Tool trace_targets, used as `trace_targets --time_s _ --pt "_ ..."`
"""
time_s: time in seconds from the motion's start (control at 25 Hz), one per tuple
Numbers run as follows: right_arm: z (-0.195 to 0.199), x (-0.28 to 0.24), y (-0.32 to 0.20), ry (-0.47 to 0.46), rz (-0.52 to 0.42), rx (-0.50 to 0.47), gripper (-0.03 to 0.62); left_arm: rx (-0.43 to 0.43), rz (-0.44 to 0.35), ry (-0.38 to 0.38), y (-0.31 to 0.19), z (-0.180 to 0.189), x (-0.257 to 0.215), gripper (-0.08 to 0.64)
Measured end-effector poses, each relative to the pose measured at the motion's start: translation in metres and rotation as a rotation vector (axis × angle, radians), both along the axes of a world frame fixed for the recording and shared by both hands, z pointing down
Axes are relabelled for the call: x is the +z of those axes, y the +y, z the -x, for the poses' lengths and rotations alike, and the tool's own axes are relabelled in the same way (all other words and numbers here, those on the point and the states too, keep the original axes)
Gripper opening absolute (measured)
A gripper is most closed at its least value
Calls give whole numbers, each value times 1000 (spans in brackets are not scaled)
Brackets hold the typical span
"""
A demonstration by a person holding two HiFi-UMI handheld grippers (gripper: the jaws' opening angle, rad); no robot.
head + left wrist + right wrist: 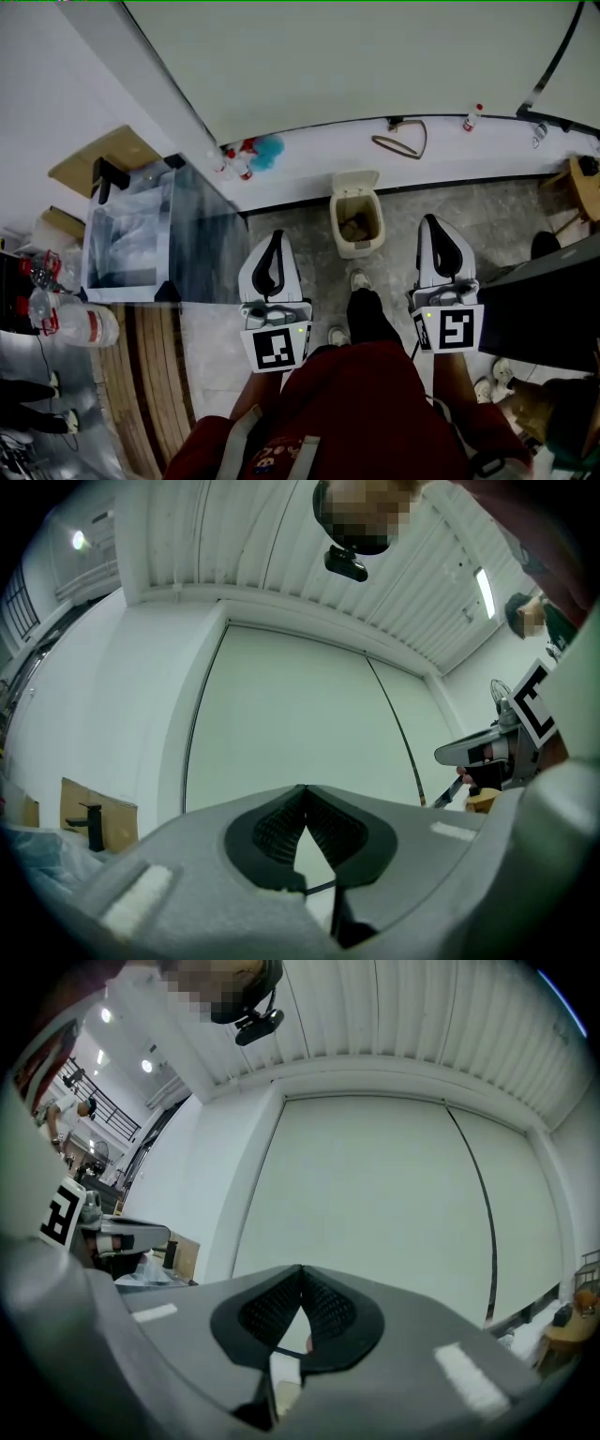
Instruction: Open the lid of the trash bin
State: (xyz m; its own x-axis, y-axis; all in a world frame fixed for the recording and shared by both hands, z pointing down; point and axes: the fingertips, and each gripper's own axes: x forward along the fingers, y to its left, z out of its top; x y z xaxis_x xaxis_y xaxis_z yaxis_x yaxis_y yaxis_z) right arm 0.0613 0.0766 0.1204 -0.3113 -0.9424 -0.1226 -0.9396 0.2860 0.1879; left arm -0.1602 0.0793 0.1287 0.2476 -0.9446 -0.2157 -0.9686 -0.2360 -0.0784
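Beyond closed left tool (274, 236), right tool (434, 223): trash bin (358, 248), lid (355, 181) up.

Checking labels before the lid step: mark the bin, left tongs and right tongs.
bin (359, 247), head view, front wall.
left tongs (277, 235), head view, closed tips.
right tongs (430, 221), head view, closed tips.

Contents of the trash bin (357, 248) are too small to identify; the head view's right edge cuts off a wooden stand (589, 187).

Smooth matt plastic trash bin (359, 247)
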Motion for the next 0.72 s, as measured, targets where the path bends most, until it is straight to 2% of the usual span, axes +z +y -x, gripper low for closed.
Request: trace_targets --time_s 0.24,0.72 --pt "-8 1 -1 2 0 32 0 8 -6 -2 0 -3 0 5" --pt "-4 6 -5 51 24 38 0 18 4 6 -3 -3 2 5"
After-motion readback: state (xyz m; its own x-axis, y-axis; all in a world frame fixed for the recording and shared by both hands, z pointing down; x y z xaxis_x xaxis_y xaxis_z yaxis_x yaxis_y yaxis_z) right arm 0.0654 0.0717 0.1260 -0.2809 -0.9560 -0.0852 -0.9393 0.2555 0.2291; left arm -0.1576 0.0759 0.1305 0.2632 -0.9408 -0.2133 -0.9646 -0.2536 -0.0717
